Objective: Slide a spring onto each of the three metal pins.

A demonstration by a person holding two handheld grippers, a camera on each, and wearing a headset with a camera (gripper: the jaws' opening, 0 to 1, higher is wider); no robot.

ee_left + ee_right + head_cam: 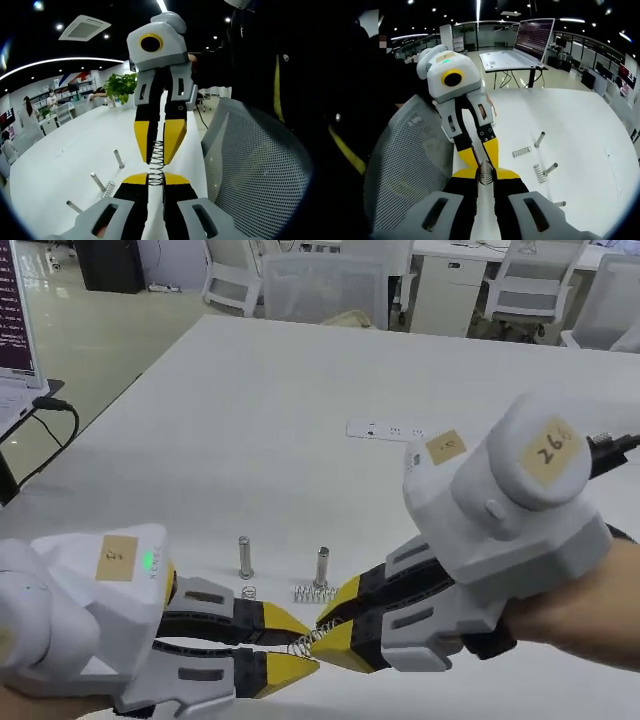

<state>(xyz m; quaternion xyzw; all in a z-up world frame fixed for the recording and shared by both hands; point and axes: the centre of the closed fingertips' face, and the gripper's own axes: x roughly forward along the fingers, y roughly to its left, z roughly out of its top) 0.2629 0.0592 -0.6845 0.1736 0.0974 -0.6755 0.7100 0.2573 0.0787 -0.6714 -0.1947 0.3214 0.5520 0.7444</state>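
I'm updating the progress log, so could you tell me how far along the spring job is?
Done: nothing yet; all three pins are bare. In hand: one spring is pinched between the left gripper and the right gripper. Left: that spring and the two loose springs lying on the table beside the pins must each go onto a pin.

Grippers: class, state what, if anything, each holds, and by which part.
Both hold one thin coiled metal spring: the left gripper clamps one end, the right gripper the opposite end.

The right claw (486,176) and the left claw (480,155), tip to tip, both pinch one spring (485,171).
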